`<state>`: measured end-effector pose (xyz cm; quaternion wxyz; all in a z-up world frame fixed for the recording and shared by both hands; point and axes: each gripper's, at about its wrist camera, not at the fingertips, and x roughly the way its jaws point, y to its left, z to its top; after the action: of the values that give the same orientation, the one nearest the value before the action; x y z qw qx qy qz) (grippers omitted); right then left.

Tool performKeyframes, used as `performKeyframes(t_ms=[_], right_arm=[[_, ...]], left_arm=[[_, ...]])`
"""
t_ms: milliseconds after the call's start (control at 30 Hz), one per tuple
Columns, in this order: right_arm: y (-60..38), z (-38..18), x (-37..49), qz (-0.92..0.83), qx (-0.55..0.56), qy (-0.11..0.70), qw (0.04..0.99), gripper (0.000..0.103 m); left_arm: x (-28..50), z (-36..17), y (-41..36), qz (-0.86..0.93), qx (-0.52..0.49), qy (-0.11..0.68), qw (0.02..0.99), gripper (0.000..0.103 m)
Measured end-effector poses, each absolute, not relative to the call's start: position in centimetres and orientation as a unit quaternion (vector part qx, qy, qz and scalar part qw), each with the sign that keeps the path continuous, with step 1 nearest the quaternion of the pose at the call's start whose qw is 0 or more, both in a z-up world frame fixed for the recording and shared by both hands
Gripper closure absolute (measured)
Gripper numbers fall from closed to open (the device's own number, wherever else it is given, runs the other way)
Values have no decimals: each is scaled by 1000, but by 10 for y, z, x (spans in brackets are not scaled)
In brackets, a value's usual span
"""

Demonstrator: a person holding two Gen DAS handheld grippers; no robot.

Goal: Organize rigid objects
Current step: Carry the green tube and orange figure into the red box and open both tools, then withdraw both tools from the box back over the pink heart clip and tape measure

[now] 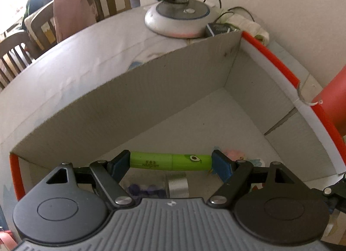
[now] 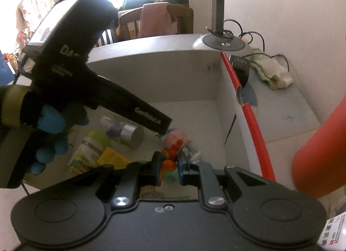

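Observation:
A green tube with a cartoon eye lies crosswise between the pads of my left gripper, which is shut on its two ends. It hangs over the inside of a white cardboard box with a red rim. In the right wrist view my right gripper is shut on a small orange and red toy, low over the same box. The left gripper's black body, held by a blue-gloved hand, reaches into the box from the left.
On the box floor lie a silver tape roll, a green-lidded jar, a yellow packet and a pink toy. A lamp base stands behind the box. A red-orange cylinder is at the right.

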<state>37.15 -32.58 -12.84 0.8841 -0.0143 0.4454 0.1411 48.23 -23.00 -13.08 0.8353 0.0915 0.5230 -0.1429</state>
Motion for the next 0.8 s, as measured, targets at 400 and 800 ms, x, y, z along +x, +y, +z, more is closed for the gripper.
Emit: performKeyframes(t_ms=[400,800], right_arm=[[-321,-131,369,133,-12,449,883,81],[-317,-117,358,149,-1,446,882,68]], left_arm=[[480,-139,-221,-130,86,536,830,21],[460,-110,-206,-160,58,498,850,21]])
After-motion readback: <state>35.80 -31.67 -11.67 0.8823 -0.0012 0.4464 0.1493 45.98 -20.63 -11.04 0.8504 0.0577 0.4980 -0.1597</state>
